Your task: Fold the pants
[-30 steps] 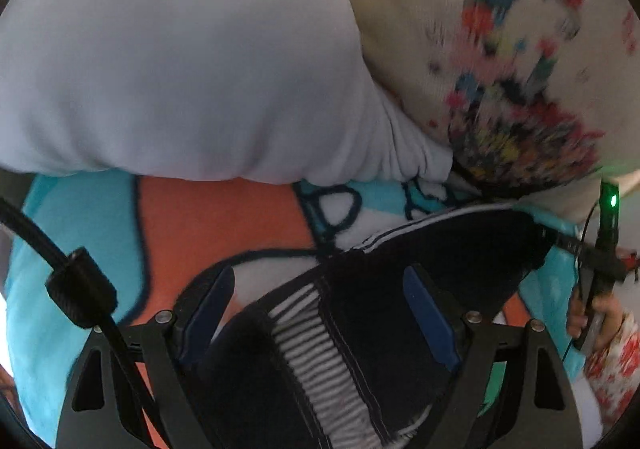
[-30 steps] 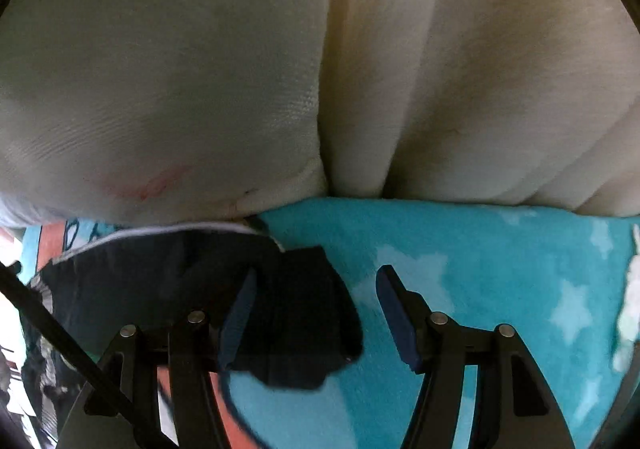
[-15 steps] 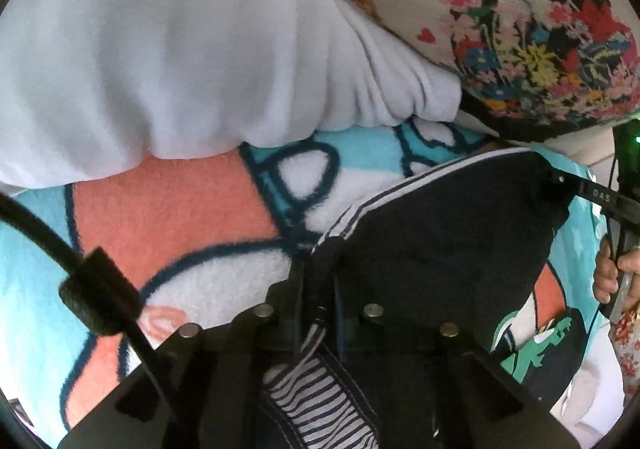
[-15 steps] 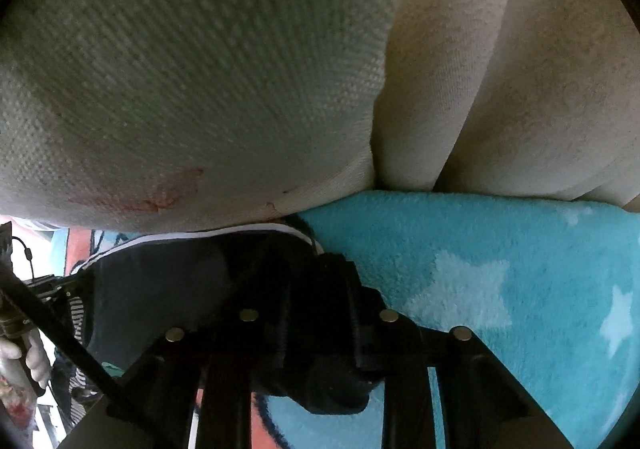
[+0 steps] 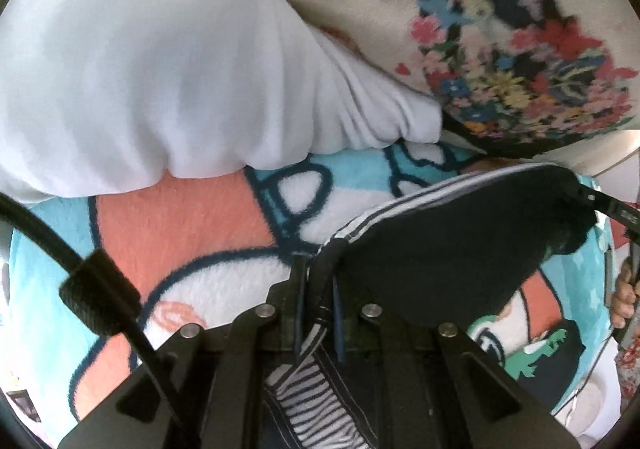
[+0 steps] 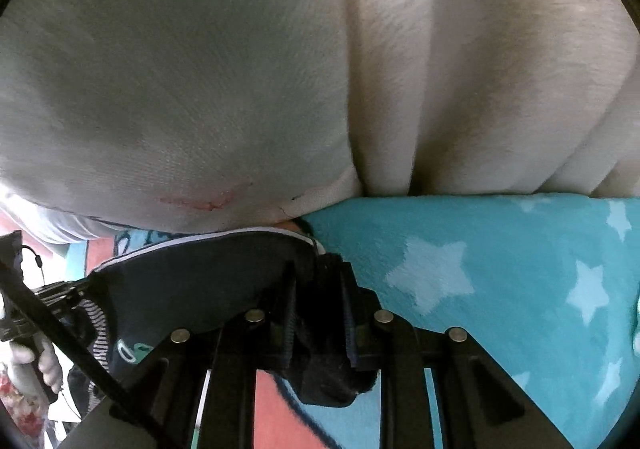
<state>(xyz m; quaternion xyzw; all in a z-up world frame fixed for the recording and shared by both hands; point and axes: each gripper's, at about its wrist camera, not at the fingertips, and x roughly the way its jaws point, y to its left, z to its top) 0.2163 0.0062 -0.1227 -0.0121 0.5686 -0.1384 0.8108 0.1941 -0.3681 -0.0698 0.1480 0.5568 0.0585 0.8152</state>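
Note:
Dark navy pants (image 5: pixel 460 249) with a striped lining and white piping hang stretched between my two grippers over a cartoon blanket (image 5: pixel 180 229). My left gripper (image 5: pixel 318 289) is shut on one corner of the waistband, with striped fabric bunched between its blue pads. In the right wrist view my right gripper (image 6: pixel 316 289) is closing its jaws on the opposite corner of the pants (image 6: pixel 200 281), and the pads press a thick fold of dark cloth. The other gripper shows at the far end of the cloth in each view.
A white pillow (image 5: pixel 140 69) and a floral cushion (image 5: pixel 520 49) lie just beyond the pants. Cream pillows (image 6: pixel 200 89) fill the top of the right wrist view. Turquoise blanket with stars (image 6: pixel 500 269) spreads to the right. A person's hand (image 5: pixel 624 297) holds the right gripper.
Both grippers went from wide open around the pants' edge to shut on it. The held edge has since lifted off the blanket and pulled taut between them.

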